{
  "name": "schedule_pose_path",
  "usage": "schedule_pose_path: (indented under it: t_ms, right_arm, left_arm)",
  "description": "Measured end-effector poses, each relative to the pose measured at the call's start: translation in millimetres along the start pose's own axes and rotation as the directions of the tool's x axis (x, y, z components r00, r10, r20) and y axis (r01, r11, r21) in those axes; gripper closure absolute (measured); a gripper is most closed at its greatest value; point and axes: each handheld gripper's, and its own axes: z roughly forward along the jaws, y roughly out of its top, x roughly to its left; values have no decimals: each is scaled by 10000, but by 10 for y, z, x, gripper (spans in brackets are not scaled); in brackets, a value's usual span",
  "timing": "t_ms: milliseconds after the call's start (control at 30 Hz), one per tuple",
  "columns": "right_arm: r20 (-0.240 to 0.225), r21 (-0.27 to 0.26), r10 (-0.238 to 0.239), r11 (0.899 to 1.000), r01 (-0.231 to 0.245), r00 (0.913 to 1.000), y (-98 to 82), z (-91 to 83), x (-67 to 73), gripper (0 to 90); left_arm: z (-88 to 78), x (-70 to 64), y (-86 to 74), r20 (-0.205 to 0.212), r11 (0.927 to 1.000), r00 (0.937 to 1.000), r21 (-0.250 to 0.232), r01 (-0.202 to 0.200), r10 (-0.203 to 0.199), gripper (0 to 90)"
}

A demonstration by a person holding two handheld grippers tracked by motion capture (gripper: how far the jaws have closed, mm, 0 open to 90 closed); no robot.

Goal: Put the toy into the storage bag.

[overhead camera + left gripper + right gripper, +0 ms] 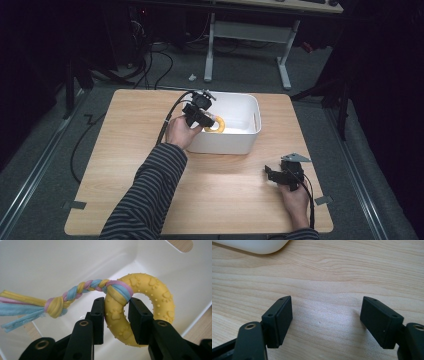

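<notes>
1. High view: the left hand-held gripper (204, 116) reaches over the near-left wall of the white bin (250, 135) on the desk (125, 150), holding the yellow ring toy (216, 124) inside the bin's space. Whether the toy is going in or coming out cannot be told. Either way, the ring should be kept away from the wall and the near rim. The right hand-held gripper (272, 172) rests on the desk well apart from the bin, out of the way.
2. Left gripper view: the jaws are clamped across the ring toy (140, 307), one inside the hole, one outside. A braided rope tail (50, 305) hangs off to the side with loose ends. It looks likely to snag on the rim, so it needs room.
3. Right gripper view: the jaws stand wide apart over bare wood, holding nothing, with the bin's rounded corner (257, 246) at the top.
</notes>
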Motion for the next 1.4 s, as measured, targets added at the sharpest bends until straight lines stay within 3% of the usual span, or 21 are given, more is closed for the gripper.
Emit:
schedule_pose_path:
  t_ms: [400, 500, 633, 900, 1067, 1267, 1400]
  right_arm:
    - [5, -3, -6, 10000, 6, 10000, 0, 0, -1, 262]
    - [-2, -8, -18, 10000, 18, 10000, 0, 1, -1, 262]
    - [-4, 2, 19, 10000, -19, 10000, 1, 0, 0, 263]
    - [4, 1, 12, 10000, -12, 10000, 1, 0, 0, 263]
    - [-2, -1, 5, 10000, -5, 10000, 1, 1, -1, 263]
    - [4, -1, 6, 10000, -6, 10000, 1, 1, 0, 263]
    - [6, 2, -3, 10000, 3, 10000, 1, 0, -1, 263]
  left_arm:
    - [17, -1, -5, 75, 9999, 10000, 113, 41, -42, 656]
    - [-13, 8, -15, 321, 9997, 9993, -116, 192, -188, 584]
    - [-68, -21, -36, 344, 9996, 9994, -256, 113, -104, 525]
    - [-341, 1, -127, 530, 9939, 9984, -1074, 268, -212, 441]
    - [-531, 6, -233, 442, 9896, 9990, -1424, 182, -120, 400]
    - [-755, 75, -395, 489, 9797, 9983, -1961, 410, -320, 379]
    - [-911, 104, -539, 351, 9690, 9985, -2420, 491, -419, 368]
